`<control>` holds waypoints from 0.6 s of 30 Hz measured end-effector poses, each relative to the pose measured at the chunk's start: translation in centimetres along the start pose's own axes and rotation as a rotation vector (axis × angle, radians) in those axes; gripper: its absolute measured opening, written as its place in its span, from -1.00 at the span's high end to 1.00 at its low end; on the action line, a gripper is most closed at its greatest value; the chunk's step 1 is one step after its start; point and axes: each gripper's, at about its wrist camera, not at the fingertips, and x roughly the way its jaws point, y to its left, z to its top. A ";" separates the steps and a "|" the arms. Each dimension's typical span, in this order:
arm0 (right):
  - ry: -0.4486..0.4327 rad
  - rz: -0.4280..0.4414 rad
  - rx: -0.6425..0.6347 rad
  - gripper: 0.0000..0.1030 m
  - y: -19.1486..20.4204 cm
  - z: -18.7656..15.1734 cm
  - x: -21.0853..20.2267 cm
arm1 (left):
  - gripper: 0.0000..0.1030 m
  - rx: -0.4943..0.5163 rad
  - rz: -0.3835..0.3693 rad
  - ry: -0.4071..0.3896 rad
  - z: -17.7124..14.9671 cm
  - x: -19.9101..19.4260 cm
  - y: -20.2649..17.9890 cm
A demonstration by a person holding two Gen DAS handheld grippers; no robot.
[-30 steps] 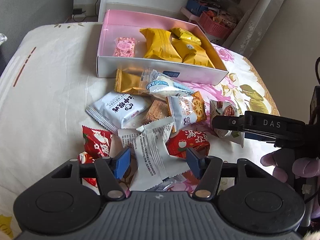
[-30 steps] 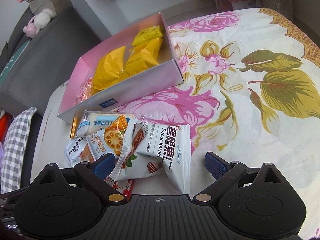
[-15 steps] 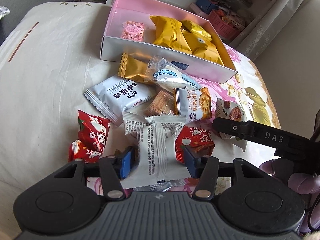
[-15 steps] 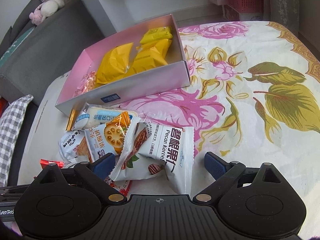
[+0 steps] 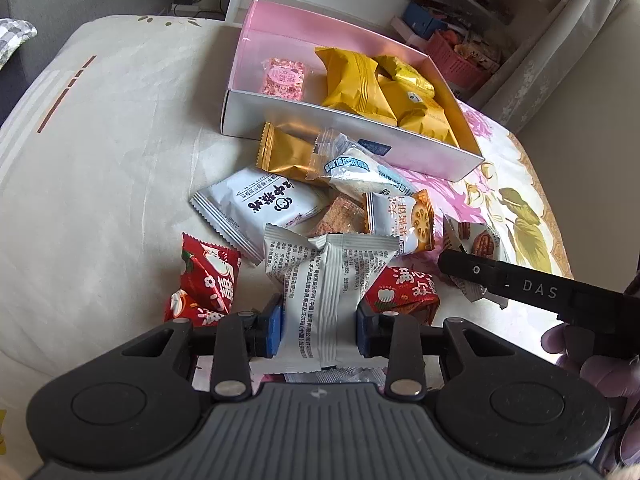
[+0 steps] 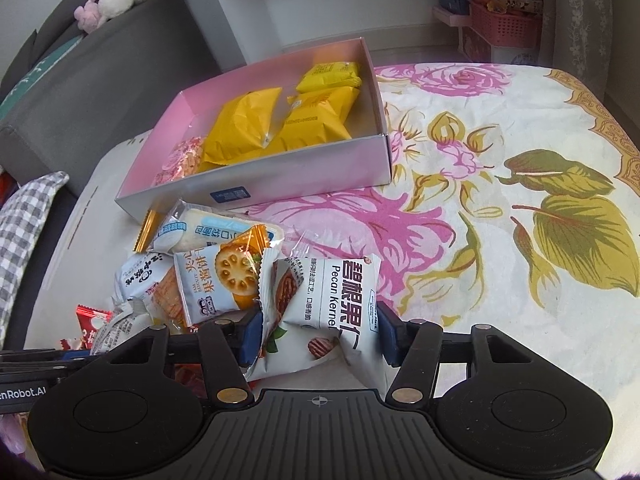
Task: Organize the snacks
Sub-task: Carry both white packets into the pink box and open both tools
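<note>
A pink-lined box (image 5: 352, 128) (image 6: 280, 184) holds yellow packets (image 5: 352, 84) and a pink candy (image 5: 282, 78). In front of it lies a loose pile of snacks. My left gripper (image 5: 319, 330) is at the near end of the pile. Its jaws are closing, and both blue pads press the sides of a white packet with a printed back (image 5: 324, 280). My right gripper (image 6: 318, 332) is also closing, its pads against the edges of a white pecan kernel packet (image 6: 340, 300). One finger of the right gripper (image 5: 520, 286) shows in the left wrist view.
The pile holds a white panda packet (image 5: 264, 204), a gold packet (image 5: 288, 156), a lotus biscuit packet (image 6: 224, 280) and red packets (image 5: 210, 272). Floral cloth (image 6: 520, 200) spreads to the right. A grey sofa (image 6: 100, 80) and shelves with pink baskets (image 5: 460, 64) stand behind.
Both pairs of jaws have narrowed: the left onto the white printed packet, the right from wide apart onto the pecan packet. Both hands rolled slightly but stayed in place.
</note>
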 end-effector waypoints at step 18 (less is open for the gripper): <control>-0.066 0.036 0.075 -0.06 -0.9 1.9 -2.4 | 0.39 -0.012 -0.017 -0.092 1.9 -2.1 -0.2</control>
